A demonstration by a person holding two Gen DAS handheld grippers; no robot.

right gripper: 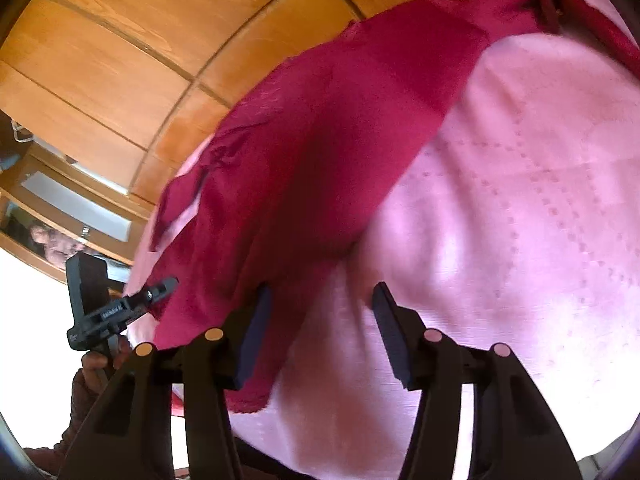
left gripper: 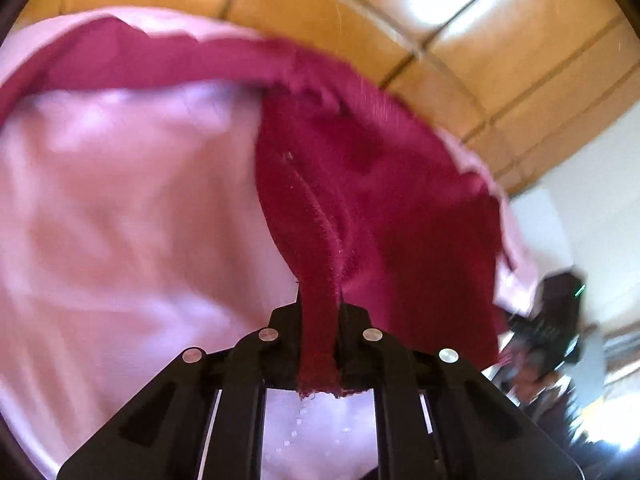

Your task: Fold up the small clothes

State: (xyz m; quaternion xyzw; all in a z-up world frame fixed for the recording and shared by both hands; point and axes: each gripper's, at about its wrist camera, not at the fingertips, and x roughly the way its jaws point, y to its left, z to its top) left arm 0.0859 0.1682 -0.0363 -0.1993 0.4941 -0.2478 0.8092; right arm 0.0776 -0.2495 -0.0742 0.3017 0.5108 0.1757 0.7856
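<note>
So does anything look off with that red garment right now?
Yes. The red garment lies bunched and creased on the pink cloth, one corner pinched in the left gripper; the right gripper is open, gripping nothing.

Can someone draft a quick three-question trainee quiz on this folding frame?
1. True or false: the left hand-held gripper is shut on a strip of the dark red garment.
2. Multiple choice: the right hand-held gripper is (a) clamped on the pink cloth, (b) open, with the red fabric hanging past its left pad, (c) out of view.
3. Short answer: what lies under the garment, and what is behind it?

Key
1. True; the strip passes between the closed jaws.
2. b
3. A pink cloth; orange-brown wooden panels behind.
</note>
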